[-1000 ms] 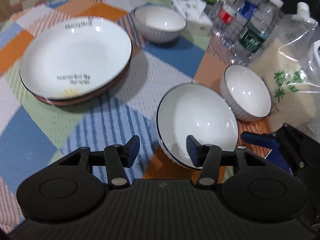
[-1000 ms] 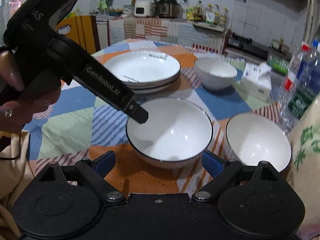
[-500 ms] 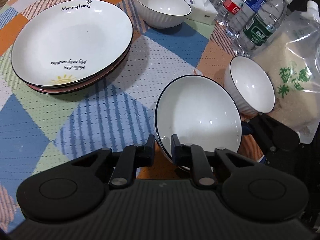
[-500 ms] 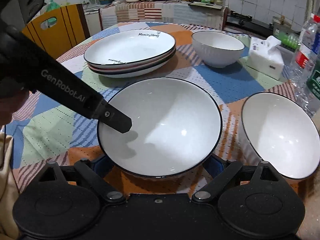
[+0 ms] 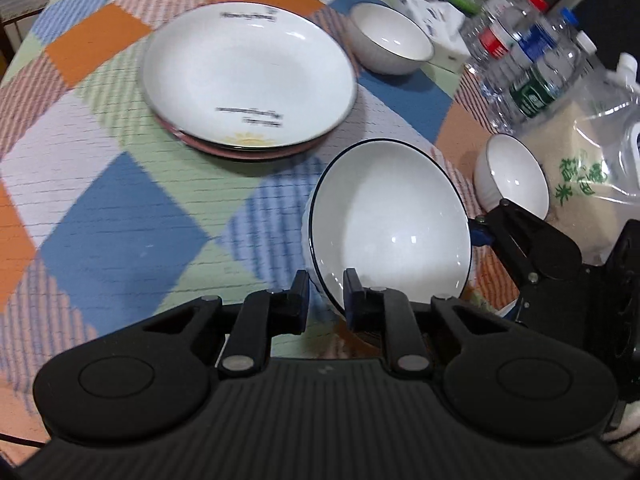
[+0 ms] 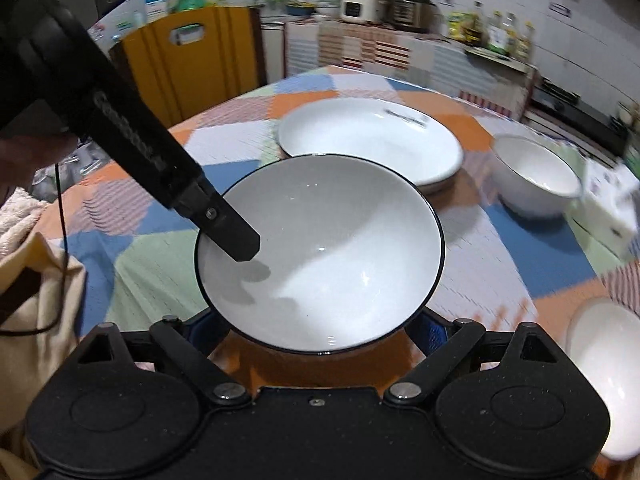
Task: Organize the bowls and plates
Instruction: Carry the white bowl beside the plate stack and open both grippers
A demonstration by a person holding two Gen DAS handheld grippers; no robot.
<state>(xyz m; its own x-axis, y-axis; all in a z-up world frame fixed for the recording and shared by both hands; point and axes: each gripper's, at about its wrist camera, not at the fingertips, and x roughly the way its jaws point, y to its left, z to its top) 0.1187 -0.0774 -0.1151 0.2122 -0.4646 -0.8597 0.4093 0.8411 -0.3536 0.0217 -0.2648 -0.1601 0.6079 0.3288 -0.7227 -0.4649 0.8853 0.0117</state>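
A large white bowl with a dark rim [image 5: 390, 224] [image 6: 320, 252] is lifted above the table and tilted. My left gripper [image 5: 326, 300] is shut on its near rim; one of its fingers [image 6: 230, 232] reaches inside the bowl in the right wrist view. My right gripper [image 6: 320, 332] sits wide around the bowl's underside, its fingertips hidden beneath it. A stack of white plates [image 5: 248, 76] [image 6: 370, 138] lies further back. A small white bowl [image 5: 390, 38] [image 6: 536, 176] stands behind it, another small bowl [image 5: 512, 174] [image 6: 604, 364] at the right.
Several water bottles [image 5: 528, 60], a bag of rice [image 5: 588, 160] and a tissue box [image 6: 608, 208] crowd the table's right side. The table has a patchwork cloth [image 5: 120, 208]. A yellow chair back [image 6: 192, 64] stands beyond the table's left edge.
The left gripper shut on the big bowl's rim, and the bowl has risen off the table and tilted. Both grippers have moved up and leftward with it.
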